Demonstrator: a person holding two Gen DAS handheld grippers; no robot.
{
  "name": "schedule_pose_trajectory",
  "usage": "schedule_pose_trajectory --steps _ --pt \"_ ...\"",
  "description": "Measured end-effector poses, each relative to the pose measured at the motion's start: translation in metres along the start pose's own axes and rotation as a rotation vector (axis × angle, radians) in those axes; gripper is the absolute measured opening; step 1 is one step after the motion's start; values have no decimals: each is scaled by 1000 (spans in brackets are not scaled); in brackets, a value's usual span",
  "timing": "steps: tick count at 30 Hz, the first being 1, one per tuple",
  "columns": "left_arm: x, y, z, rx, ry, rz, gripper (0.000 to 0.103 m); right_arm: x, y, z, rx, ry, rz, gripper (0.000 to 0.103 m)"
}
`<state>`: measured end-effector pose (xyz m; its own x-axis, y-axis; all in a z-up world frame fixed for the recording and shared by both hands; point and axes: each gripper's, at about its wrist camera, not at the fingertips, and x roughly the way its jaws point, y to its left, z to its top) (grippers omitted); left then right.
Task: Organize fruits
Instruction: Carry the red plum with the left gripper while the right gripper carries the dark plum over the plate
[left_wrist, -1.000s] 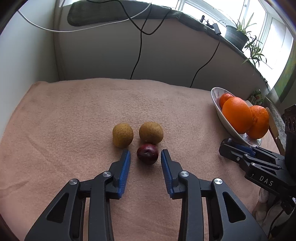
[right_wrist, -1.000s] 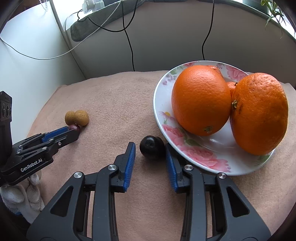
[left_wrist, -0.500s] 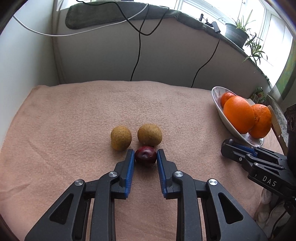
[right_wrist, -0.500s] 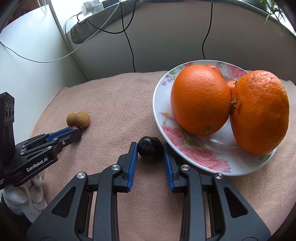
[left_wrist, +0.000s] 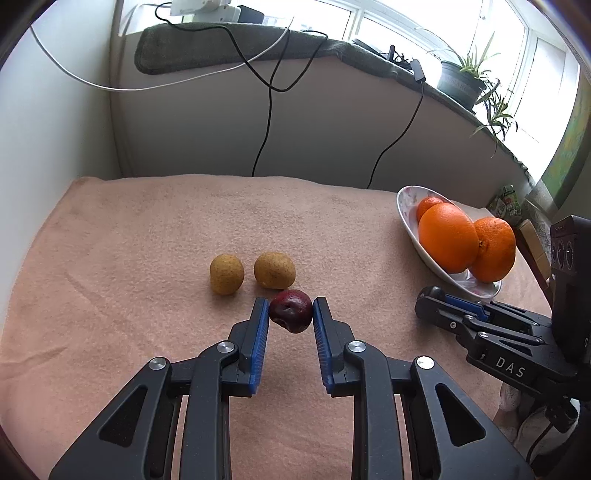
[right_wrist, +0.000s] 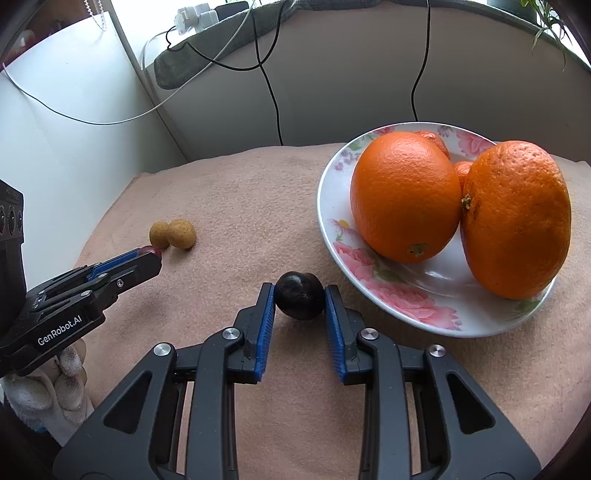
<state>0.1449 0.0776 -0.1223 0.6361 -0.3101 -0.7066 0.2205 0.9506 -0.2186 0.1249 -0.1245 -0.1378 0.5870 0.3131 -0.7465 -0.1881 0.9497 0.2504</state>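
My left gripper (left_wrist: 290, 310) is shut on a dark red plum (left_wrist: 290, 311), its blue pads pressing both sides, just in front of two brown kiwis (left_wrist: 226, 274) (left_wrist: 274, 270) on the pink cloth. My right gripper (right_wrist: 300, 293) is shut on a dark purple plum (right_wrist: 300, 300) beside the floral plate (right_wrist: 391, 295). Two large oranges (right_wrist: 405, 195) (right_wrist: 517, 218) and smaller orange fruits behind them fill the plate. From the right wrist view the left gripper (right_wrist: 149, 258) shows at the left, with the red plum's tip peeking out by the kiwis (right_wrist: 173, 234).
A pink towel (left_wrist: 147, 229) covers the table. Walls close the back and left sides, with cables hanging down. Potted plants (left_wrist: 461, 79) stand on the sill at the right. A gloved hand (right_wrist: 40, 391) holds the left gripper.
Both grippers have closed: the left on the red plum, the right on the dark plum. The red plum now sits a little farther from the kiwis in the left wrist view.
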Motion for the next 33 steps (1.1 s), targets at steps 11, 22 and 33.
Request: schedule_pose_trajectory --steps 11,22,33 --pt "-20 -20 -1 13 -35 -10 23 -18 -6 -6 1 -18 26 28" --pt "-28 -44 -1 34 -54 -24 23 -37 -19 -9 11 -41 45 28" --pt "-26 -73 3 50 -59 -59 23 -65 -42 -13 37 -71 62 28"
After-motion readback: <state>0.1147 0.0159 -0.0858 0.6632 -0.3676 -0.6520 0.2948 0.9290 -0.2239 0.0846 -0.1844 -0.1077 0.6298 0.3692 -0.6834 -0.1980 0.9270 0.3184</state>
